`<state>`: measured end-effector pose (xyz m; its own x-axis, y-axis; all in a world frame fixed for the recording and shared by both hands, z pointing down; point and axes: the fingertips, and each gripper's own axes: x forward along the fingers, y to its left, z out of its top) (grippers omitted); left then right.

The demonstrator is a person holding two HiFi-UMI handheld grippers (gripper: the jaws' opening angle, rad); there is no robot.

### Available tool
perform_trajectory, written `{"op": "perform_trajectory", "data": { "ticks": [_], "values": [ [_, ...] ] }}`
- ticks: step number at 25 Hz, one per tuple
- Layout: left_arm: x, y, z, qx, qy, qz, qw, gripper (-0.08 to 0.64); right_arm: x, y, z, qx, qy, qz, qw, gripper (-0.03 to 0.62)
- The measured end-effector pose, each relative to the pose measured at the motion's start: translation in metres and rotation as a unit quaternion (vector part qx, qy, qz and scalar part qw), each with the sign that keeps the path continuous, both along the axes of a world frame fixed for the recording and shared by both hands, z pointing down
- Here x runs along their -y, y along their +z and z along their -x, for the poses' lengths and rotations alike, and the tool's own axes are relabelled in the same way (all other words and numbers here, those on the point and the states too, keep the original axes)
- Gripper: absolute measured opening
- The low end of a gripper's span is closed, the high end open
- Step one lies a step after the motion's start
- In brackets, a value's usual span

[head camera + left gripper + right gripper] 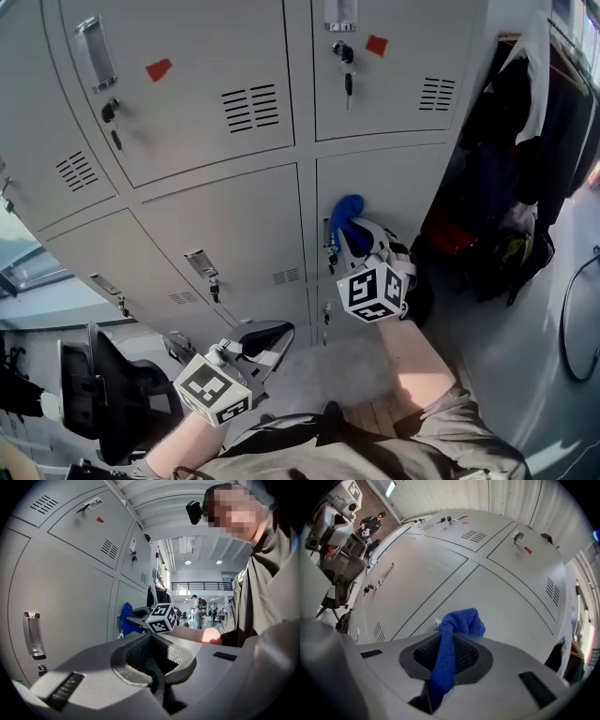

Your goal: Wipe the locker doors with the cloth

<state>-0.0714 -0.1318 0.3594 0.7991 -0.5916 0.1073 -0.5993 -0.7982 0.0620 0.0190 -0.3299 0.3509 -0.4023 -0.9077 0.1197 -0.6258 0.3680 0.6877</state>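
Grey metal locker doors (pixel 225 225) fill the head view in rows. A blue cloth (pixel 349 217) is bunched against the lower right door (pixel 394 192), close to its latch. My right gripper (pixel 361 239) is shut on the cloth (pixel 451 641), which runs between its jaws and bulges out past the tips against the door (pixel 497 602). My left gripper (pixel 267 339) hangs lower, near the bottom lockers, shut with nothing in it (pixel 154 656). From the left gripper view I see the blue cloth (pixel 127 620) and the right gripper's marker cube (pixel 161 618) ahead.
A black office chair (pixel 108 389) stands at the lower left. Dark coats and bags (pixel 520 141) hang on a rack to the right of the lockers. Keys hang in the upper door locks (pixel 347 70). Red tags (pixel 158 68) mark the upper doors.
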Motion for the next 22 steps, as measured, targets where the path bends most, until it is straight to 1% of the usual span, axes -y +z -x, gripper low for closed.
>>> {"op": "perform_trajectory", "data": {
  "ticks": [4,12,15,22],
  "values": [
    [0.004,0.002,-0.014,0.005,0.008,0.001,1.0,0.009,0.012,0.0,-0.04,0.007,0.025,0.004,1.0,0.057],
    [0.014,0.005,-0.033,0.017,0.018,0.007,0.9997,0.009,0.036,0.003,-0.126,-0.008,0.081,0.005,0.997,0.057],
    [0.016,0.007,-0.038,0.02,0.02,0.011,0.9995,0.008,0.042,0.001,-0.146,-0.012,0.096,0.003,0.995,0.057],
    [0.017,0.005,-0.042,0.022,0.027,0.008,0.9994,0.009,0.049,0.008,-0.182,0.014,0.143,0.018,0.989,0.057]
  ]
}}
